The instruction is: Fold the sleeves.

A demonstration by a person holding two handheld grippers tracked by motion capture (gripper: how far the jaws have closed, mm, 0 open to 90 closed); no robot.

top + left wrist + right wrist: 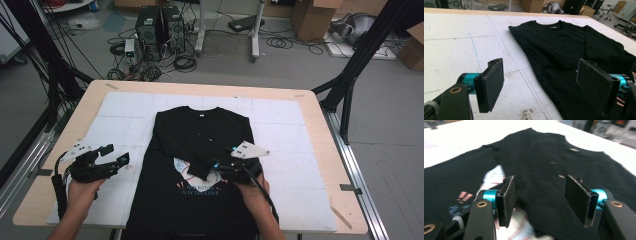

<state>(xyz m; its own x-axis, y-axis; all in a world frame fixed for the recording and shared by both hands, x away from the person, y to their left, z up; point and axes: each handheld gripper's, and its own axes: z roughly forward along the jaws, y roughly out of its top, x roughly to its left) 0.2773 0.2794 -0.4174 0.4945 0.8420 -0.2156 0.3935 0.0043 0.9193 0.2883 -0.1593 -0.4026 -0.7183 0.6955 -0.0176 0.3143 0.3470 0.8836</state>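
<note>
A black T-shirt (200, 165) lies flat in the middle of the surface (312, 107), collar toward the far edge and hem hanging over the near edge by my operator's forearms. I can see a white-and-pink printed graphic (182, 167) with a line of lettering on its chest, partly covered by a sleeve (212, 150) folded inward across the body. A small white label sits at the collar (200, 115).

My right tool (226, 167) hovers over the folded sleeve's end, just at the graphic — its jaws stand apart with nothing between them. In the right gripper view the two black pads (508, 200) frame the dark cloth below, and I cannot tell whether they touch it.

My left tool (116, 155) sits off the shirt's left edge, above the white foam sheet (280, 125) that covers the surface. Its jaws are spread wide too — the left gripper view shows bare foam on one side, the shirt's edge on the other, and a small dark stain (526, 113) on the foam near the bottom.

Beyond the surface, computer towers (160, 27) and tangled cables (150, 62) sit on the floor, with cardboard boxes (315, 17) to the far right.
</note>
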